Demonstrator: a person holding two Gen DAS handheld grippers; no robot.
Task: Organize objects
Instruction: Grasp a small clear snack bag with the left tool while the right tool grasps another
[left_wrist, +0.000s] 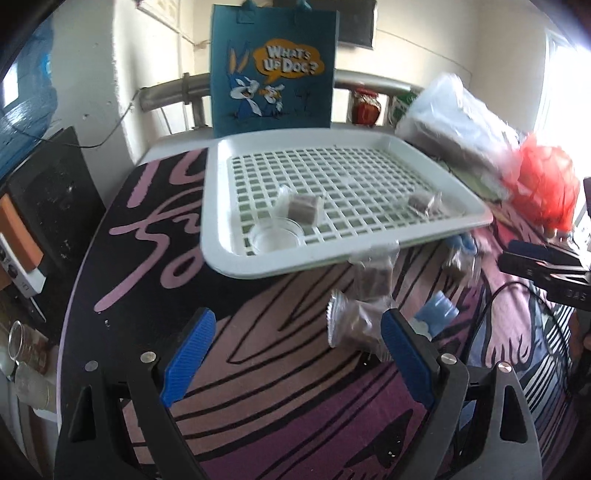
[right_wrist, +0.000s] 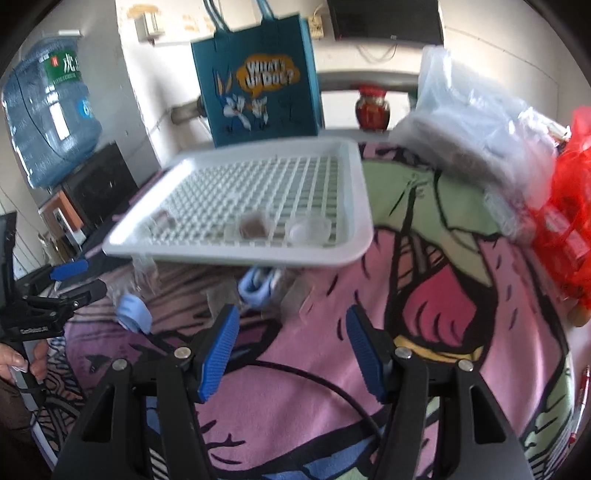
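On cartoon-print cloth just before a white tray (left_wrist: 236, 266), a light, crinkly wrapped snack (left_wrist: 354, 325) lies by the released left gripper (left_wrist: 295, 354), best pinched mid-pack; the right gripper (right_wrist: 291, 354) stands half-open, empty.

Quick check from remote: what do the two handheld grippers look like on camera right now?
Both match: the left gripper and right gripper have black angular frames with triangular cut-outs, silver round pivot bolts, and ribbed blue pads on the fingers. A black cable runs across the cloth under the right one. In the right wrist view, the left gripper's black body carries small white lettering, too blurred to read.
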